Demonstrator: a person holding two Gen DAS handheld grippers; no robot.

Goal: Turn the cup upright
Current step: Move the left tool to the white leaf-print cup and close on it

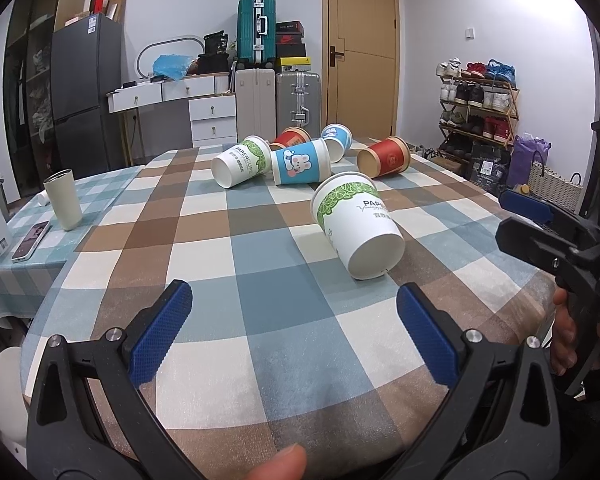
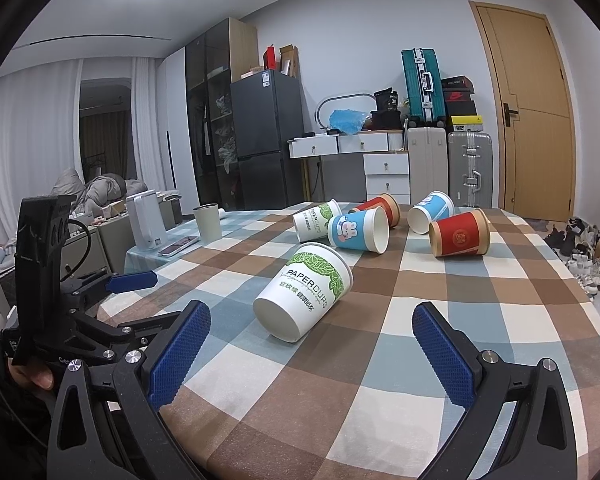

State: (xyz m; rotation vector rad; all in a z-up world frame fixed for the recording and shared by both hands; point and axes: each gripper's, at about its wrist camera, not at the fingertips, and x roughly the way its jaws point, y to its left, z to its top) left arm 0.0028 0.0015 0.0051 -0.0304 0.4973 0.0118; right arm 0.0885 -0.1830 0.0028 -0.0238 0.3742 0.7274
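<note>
Several paper cups lie on their sides on the checked tablecloth (image 1: pixel 236 248). The nearest is a white cup with a green leaf band (image 1: pixel 356 226), also in the right wrist view (image 2: pixel 306 290), its base toward me. Behind it lie another white cup (image 1: pixel 242 161), a blue rabbit cup (image 1: pixel 300 161), a second blue cup (image 1: pixel 337 141) and two red cups (image 1: pixel 385 157) (image 1: pixel 290 138). My left gripper (image 1: pixel 294 334) is open and empty, short of the nearest cup. My right gripper (image 2: pixel 312 354) is open and empty, just before that cup.
A pale tumbler (image 1: pixel 63 199) stands upright at the table's left with a phone (image 1: pixel 30 240) beside it. A white appliance (image 2: pixel 146 220) stands at the far left. Suitcases, drawers, a fridge and a shoe rack (image 1: pixel 478 100) stand beyond the table.
</note>
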